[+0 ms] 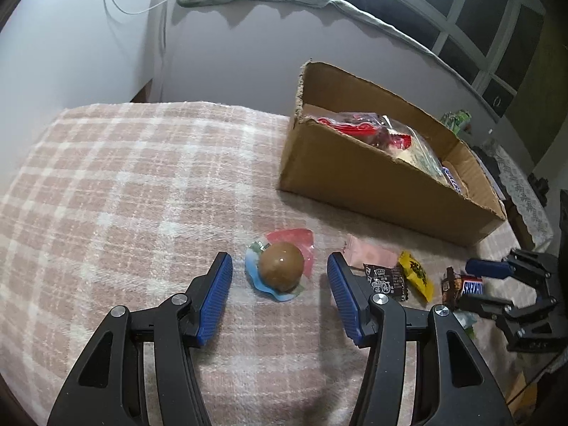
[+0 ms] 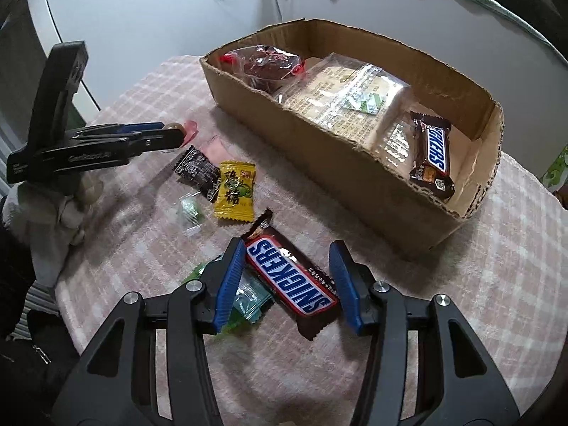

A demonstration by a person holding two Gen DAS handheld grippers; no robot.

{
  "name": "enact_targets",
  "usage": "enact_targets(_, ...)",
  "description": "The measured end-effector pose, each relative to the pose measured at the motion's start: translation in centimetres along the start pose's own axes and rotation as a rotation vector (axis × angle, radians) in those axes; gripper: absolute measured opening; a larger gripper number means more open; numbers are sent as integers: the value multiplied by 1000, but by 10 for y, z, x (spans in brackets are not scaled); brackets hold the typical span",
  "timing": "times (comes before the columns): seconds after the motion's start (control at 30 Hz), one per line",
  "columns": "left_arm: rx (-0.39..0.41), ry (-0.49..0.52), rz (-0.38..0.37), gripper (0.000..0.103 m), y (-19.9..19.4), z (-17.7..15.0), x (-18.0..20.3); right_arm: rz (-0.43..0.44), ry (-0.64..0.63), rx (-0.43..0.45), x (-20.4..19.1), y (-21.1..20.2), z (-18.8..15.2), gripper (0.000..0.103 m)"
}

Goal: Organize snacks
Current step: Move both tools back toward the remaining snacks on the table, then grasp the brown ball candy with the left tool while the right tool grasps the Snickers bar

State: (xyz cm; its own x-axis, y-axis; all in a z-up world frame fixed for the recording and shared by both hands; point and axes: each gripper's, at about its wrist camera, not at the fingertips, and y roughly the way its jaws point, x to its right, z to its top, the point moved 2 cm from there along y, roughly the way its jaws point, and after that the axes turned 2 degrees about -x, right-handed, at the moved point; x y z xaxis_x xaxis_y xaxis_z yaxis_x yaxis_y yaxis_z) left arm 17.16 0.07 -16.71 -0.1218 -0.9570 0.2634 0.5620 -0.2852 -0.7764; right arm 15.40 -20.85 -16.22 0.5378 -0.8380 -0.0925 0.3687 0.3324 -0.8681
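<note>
Straddling round brown candy (image 1: 281, 271) near blanket's front edge, left gripper (image 1: 279, 273) kept apart, untouched, for pickup. Right gripper (image 2: 287, 277) parted around Snickers bar (image 2: 291, 277); cardboard box (image 2: 355, 163) at far edge.

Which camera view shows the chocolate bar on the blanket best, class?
The right wrist view: the chocolate bar lies large and whole between the right gripper's open fingers, label readable. The left wrist view shows it small, near the edge, partly hidden.
</note>
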Motion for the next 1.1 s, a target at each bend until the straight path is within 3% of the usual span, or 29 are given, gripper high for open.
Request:
enact_targets(0.23,-4,18,9,54,4,-2,2,-22,-14,-44,-4,5,-3,51)
enact_targets(0.5,-7,29,27,52,5,0,6,-50,40,-17,5,9,-3,34)
enact_targets(0.77,6,5,57,32,4,-1,0,-88,79,34,1,7,-5,30)
enact_targets(1.1,41,-28,-4,26,-5,-6,-7,-93,77,55,-2,1,-1,30)
